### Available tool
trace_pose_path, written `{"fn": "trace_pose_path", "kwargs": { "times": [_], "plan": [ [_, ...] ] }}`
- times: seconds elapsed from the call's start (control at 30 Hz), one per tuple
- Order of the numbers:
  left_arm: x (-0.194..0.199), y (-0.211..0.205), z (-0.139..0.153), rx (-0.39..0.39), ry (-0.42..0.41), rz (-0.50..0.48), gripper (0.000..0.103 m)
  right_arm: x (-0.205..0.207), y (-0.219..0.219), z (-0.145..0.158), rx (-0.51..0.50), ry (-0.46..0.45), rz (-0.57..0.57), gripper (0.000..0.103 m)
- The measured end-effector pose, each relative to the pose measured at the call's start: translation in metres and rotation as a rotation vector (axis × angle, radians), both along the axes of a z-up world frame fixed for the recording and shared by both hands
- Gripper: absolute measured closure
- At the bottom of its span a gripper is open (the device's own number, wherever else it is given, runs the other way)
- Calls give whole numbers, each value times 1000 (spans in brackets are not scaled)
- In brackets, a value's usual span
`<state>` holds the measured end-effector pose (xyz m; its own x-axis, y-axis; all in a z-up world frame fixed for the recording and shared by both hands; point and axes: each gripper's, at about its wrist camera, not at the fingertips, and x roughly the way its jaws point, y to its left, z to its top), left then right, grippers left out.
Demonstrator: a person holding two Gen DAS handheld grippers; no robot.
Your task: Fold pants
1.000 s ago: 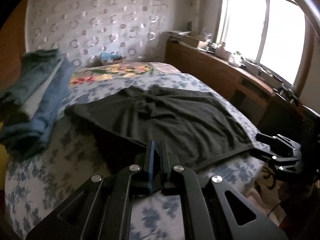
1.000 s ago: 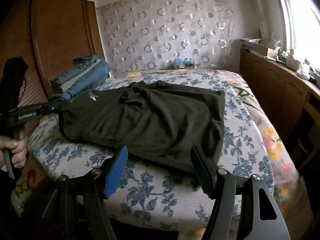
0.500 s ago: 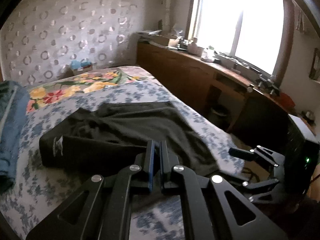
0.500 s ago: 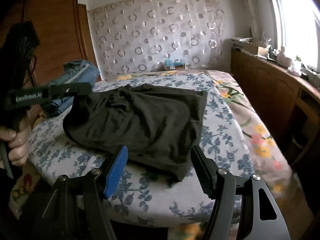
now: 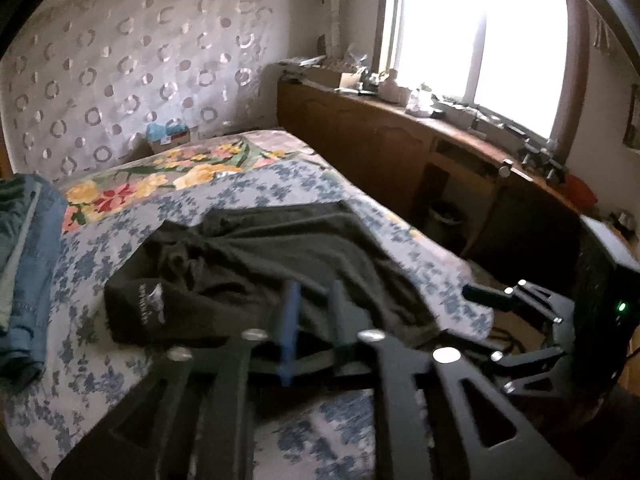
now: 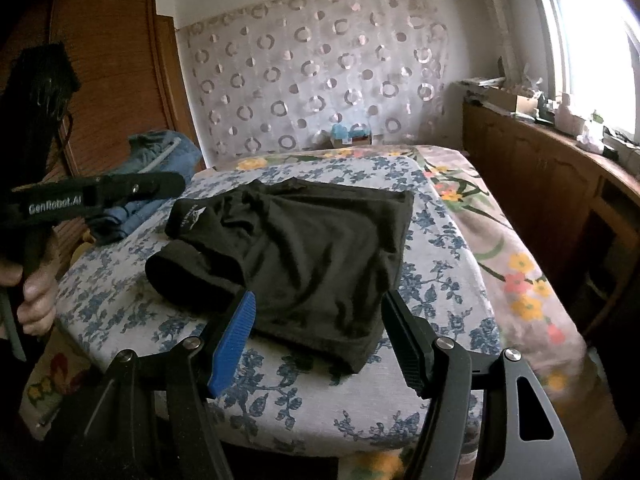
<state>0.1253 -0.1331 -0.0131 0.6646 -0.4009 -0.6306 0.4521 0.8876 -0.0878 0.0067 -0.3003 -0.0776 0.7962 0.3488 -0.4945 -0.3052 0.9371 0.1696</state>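
The left gripper (image 5: 314, 312) has just been opening its jaws, which were pinched on the black pants (image 6: 312, 248) a second ago, and now nothing is sitting between them. The right gripper (image 6: 320, 336) is holding its jaws wide and empty at the near edge of the bed (image 6: 420, 412), where the pants are now lying folded over in a smaller pile. The left gripper's fingers are looking blurry, and the hand (image 6: 34, 300) holding it is getting cut off at the left.

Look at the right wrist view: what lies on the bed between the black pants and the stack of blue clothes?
Only bare floral bedsheet. In the right wrist view, the black pants and the blue clothes lie apart, nothing resting between them.
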Motion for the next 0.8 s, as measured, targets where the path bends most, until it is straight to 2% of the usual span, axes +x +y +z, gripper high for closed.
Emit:
{"fn": "trace_pose_path", "kwargs": {
  "times": [0.03,0.1,0.23,0.4,0.57,0.8],
  "plan": [
    [1,6,-4,1,6,6,73,2,1,0,2,1,3,36],
    [2,13,-9,1,17,11,61,5,4,-1,4,4,8,36],
    [1,32,-25,18,36,52,54,12,12,-3,1,11,24,36],
    [0,59,-42,-14,63,83,28,23,22,-5,-4,18,37,36],
    [-3,77,-49,-8,62,117,23,36,34,-7,-10,25,48,36],
    [-4,90,-60,-1,97,148,23,59,48,-9,18,31,79,36]
  ]
}}
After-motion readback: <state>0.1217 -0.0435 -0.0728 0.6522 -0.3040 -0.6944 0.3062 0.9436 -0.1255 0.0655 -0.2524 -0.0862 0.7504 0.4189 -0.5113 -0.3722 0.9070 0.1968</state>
